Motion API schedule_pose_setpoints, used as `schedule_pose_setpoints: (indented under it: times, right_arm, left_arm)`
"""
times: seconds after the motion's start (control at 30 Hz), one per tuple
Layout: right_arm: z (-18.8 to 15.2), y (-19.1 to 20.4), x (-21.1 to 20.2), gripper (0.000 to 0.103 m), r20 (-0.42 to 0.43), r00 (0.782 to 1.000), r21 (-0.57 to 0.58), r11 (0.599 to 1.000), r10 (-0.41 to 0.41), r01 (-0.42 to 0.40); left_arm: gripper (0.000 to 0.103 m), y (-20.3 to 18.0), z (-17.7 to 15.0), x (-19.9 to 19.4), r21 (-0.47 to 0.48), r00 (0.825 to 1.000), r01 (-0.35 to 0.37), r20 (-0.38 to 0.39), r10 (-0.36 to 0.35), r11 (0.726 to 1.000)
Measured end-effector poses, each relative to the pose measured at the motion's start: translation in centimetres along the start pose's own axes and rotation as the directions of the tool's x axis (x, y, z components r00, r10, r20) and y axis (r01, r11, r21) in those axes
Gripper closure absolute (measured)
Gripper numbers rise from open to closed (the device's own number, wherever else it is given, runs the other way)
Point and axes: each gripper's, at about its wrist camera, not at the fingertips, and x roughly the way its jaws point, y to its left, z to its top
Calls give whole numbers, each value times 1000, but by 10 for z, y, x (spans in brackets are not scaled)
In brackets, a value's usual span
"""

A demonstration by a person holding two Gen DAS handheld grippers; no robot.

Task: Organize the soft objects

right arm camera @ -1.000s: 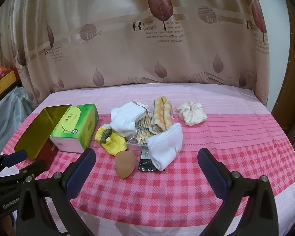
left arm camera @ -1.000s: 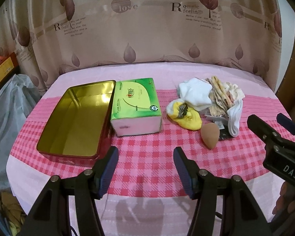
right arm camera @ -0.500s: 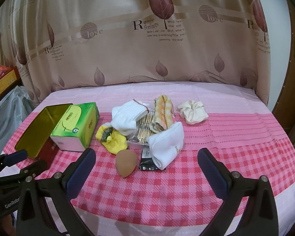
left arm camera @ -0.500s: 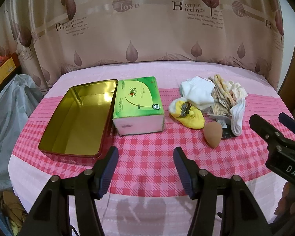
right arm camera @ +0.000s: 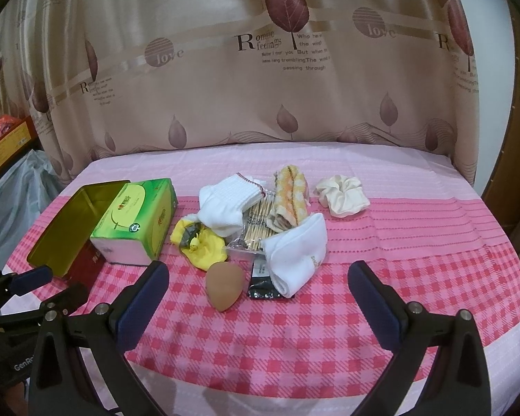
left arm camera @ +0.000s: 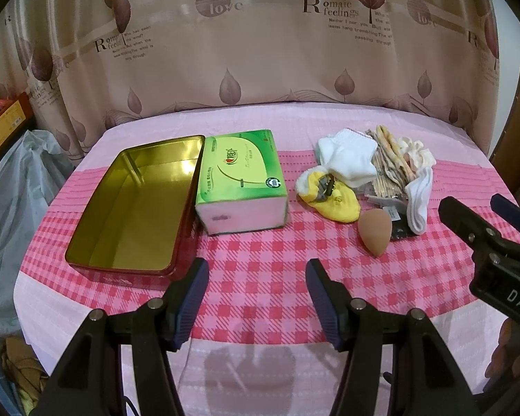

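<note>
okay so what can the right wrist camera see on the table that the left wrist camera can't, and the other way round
Only the right wrist view shows the cream scrunchie whole, lying apart from the pile; in the left wrist view it is mostly hidden behind the pile.

Only the left wrist view shows the whole inside of the gold tin, with nothing in it; the right wrist view sees just part of it past the tissue box.

Both show the tissue box, the yellow sock, the sponge egg, the white socks, and both open grippers: left, right.

A leaf-print curtain (right arm camera: 225, 86) hangs behind the checked tablecloth (right arm camera: 381, 260); a plastic bag (left arm camera: 14, 187) slumps at the left.
</note>
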Motion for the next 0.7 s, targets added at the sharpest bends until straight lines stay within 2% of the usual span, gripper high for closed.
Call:
schedule_pose_setpoints:
  times: [0.7]
  right_arm:
    - [0,1,1,3,-9,1000,-5,1000,8,-8]
  left_arm:
    - [44,-2,-1,2,5,1000,-1,-8,1,1000]
